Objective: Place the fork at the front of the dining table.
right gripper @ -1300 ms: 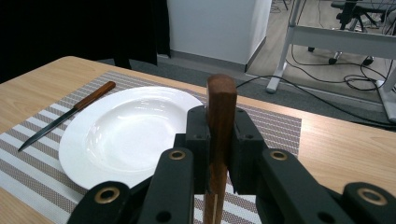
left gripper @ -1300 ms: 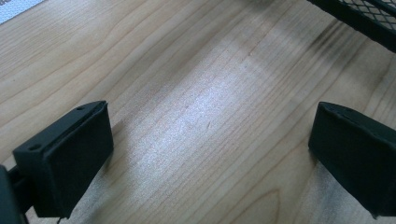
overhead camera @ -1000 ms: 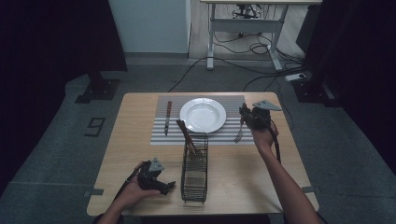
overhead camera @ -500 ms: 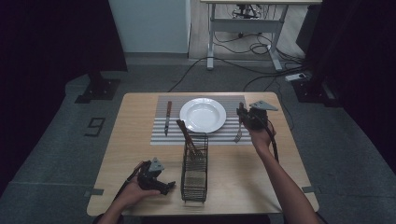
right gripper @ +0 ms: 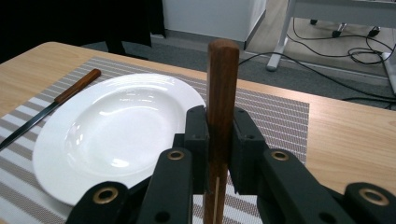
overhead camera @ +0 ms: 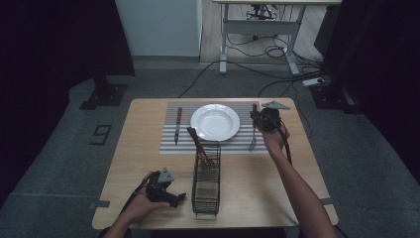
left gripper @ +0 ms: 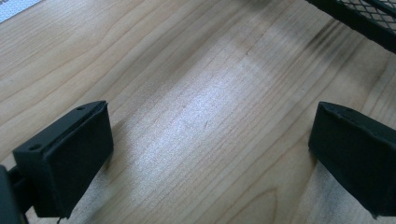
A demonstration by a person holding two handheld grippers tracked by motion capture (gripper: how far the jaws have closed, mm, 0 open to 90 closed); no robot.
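My right gripper (right gripper: 218, 154) has its jaws pressed on the brown wooden handle of a fork (right gripper: 221, 107), which stands up between them; in the high view the metal tines of this fork (overhead camera: 252, 144) reach down to the grey striped placemat (overhead camera: 171, 146), at the right of the white round plate (overhead camera: 215, 122). The plate sits in the middle of the placemat, and a knife with a wooden handle (overhead camera: 177, 125) lies on the mat at its left, apart from the plate. My left gripper (overhead camera: 168, 194) rests low on the light wooden table (overhead camera: 133, 148) near the front edge, with the jaws spread wide and only bare wood between them. Just beside it, to its right, stands a black wire mesh basket (overhead camera: 206, 184) with brown sticks (overhead camera: 198, 145) leaning out of its far end. On the grey floor at the left of the table I read a mark like the digit 9 (overhead camera: 101, 134)
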